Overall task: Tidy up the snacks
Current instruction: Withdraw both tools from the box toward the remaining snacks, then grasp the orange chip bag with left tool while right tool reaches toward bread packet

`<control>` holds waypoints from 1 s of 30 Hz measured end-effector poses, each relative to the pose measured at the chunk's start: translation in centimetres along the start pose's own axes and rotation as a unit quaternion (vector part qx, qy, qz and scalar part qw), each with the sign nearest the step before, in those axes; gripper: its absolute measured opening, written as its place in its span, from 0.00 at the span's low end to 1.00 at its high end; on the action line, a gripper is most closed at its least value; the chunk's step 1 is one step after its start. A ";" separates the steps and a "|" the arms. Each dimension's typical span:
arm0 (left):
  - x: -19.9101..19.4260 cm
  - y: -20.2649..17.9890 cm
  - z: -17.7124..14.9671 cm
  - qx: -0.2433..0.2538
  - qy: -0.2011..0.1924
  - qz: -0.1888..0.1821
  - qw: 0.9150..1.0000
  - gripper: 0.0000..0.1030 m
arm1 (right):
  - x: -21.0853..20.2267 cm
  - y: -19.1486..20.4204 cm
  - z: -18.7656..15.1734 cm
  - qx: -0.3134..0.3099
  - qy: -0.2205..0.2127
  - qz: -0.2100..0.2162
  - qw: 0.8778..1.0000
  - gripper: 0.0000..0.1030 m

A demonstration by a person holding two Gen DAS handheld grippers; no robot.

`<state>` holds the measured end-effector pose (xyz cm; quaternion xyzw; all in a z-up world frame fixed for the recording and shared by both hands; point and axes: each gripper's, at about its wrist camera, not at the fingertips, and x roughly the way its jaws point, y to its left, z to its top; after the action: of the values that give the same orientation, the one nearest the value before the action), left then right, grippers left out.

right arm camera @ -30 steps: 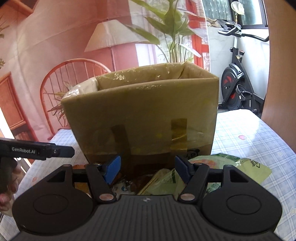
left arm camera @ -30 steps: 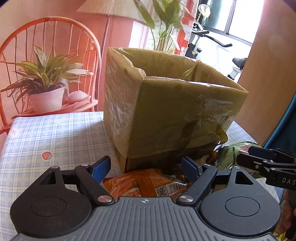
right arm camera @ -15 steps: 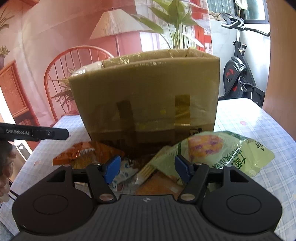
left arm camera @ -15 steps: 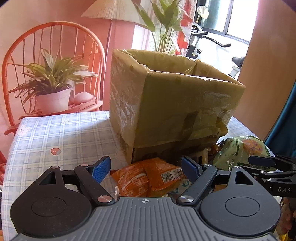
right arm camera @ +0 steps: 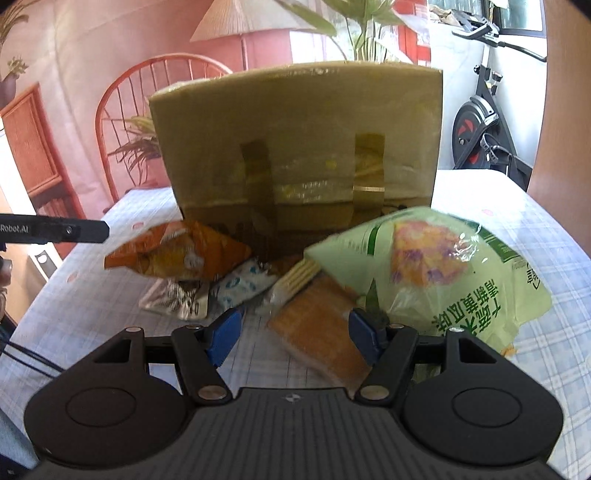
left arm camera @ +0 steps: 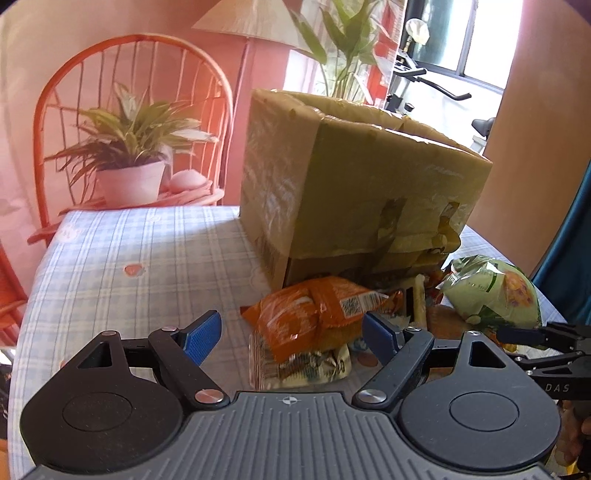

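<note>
A tall cardboard box (left arm camera: 354, 184) (right arm camera: 295, 147) wrapped in yellowish tape stands on the checked tablecloth (left arm camera: 140, 266). A heap of snacks lies in front of it. An orange packet (left arm camera: 314, 314) (right arm camera: 177, 254) rests on a clear wrapped snack (left arm camera: 299, 363). A big light-green bag (left arm camera: 491, 291) (right arm camera: 436, 273) lies to the right. An orange cracker pack (right arm camera: 317, 325) and a white-blue sachet (right arm camera: 240, 288) lie between them. My left gripper (left arm camera: 291, 336) is open just before the orange packet. My right gripper (right arm camera: 295, 332) is open over the cracker pack, without pressing on it.
A red wicker chair (left arm camera: 122, 103) with a potted plant (left arm camera: 129, 158) stands behind the table's far left. A lamp (left arm camera: 251, 22), a tall plant and an exercise bike (right arm camera: 487, 122) are behind the box. A person's hand (left arm camera: 572, 439) holds the right tool.
Both grippers have drawn back and sunk lower, so the box looks smaller and the snack heap has come fully into view. Neither pair of jaws has changed its width.
</note>
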<state>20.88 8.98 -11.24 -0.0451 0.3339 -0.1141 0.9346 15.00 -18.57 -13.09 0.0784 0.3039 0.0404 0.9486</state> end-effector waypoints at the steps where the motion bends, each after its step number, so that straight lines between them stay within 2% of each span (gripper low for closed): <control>1: -0.1 0.1 -0.3 -0.004 0.002 0.000 1.000 0.83 | 0.0 -0.1 -0.3 0.000 0.003 0.000 1.000 0.66; 6: 0.1 0.6 -1.6 -0.014 0.012 0.005 1.000 0.83 | 0.2 -1.0 -1.6 0.010 0.017 -0.013 1.000 0.66; 13: 0.7 0.9 -1.9 -0.026 0.021 0.003 0.999 0.83 | 1.3 -2.5 -1.8 0.030 0.029 -0.029 0.999 0.66; 19: 0.8 0.9 -1.7 -0.027 0.020 0.003 0.999 0.83 | 3.3 -2.3 -1.0 0.058 0.031 -0.028 0.997 0.86; 21: 0.9 0.9 -1.6 -0.028 0.021 0.003 0.999 0.83 | 4.2 -2.0 -0.8 0.054 0.033 -0.034 0.997 0.88; 23: 0.9 1.0 -1.7 -0.029 0.022 0.003 0.999 0.83 | 5.1 -1.7 -0.5 0.039 0.032 -0.045 0.998 0.94; 30: 1.3 1.1 -1.6 -0.031 0.027 0.004 0.999 0.83 | 7.5 -2.4 0.2 0.061 0.042 -0.055 0.996 1.00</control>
<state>21.01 9.74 -13.45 -0.0700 0.3623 -0.1008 0.9239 21.31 -20.07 -17.59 0.1179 0.3496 -0.0272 0.9290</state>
